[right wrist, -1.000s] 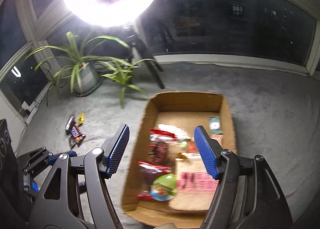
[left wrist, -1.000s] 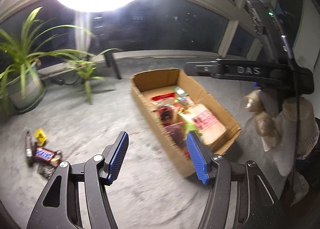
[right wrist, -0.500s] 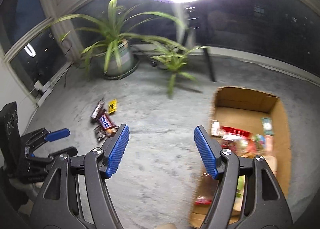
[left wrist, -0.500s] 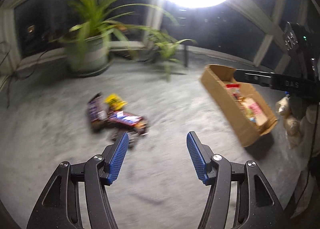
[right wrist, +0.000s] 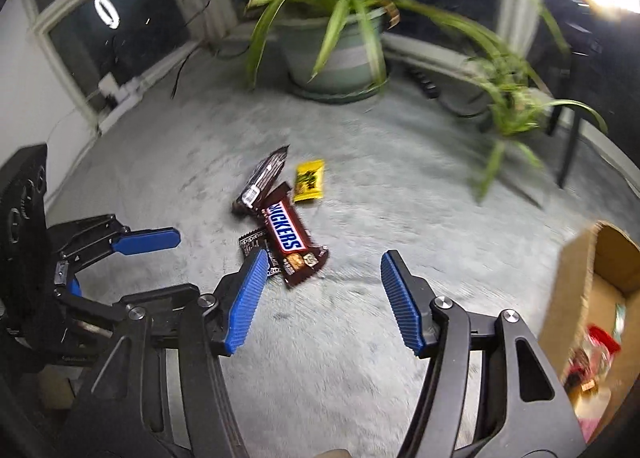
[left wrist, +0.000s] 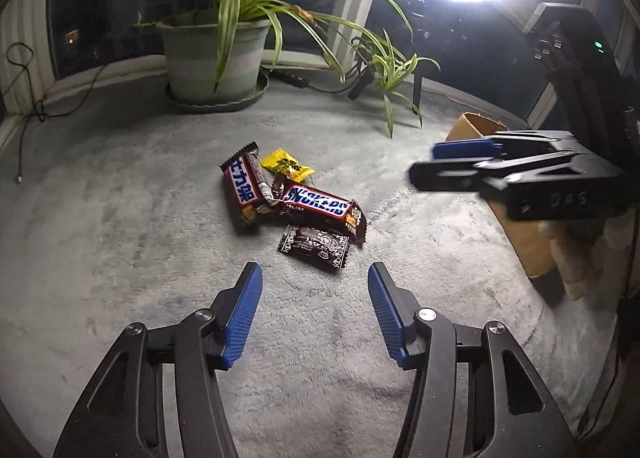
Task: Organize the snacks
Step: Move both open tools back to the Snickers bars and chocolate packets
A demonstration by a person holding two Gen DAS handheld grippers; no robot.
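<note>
Grey carpet carries a small heap of snacks: a brown Snickers bar with its blue-and-white logo lies across the middle, a second brown bar printed with blue Chinese characters leans against its end, a little yellow packet sits just behind, and a black sachet with white line drawings is tucked partly under the Snickers. Both the left gripper and right gripper hang above the heap, jaws apart but closing, nothing between the blue pads. A cardboard box holding other snacks stands off to the right
</note>
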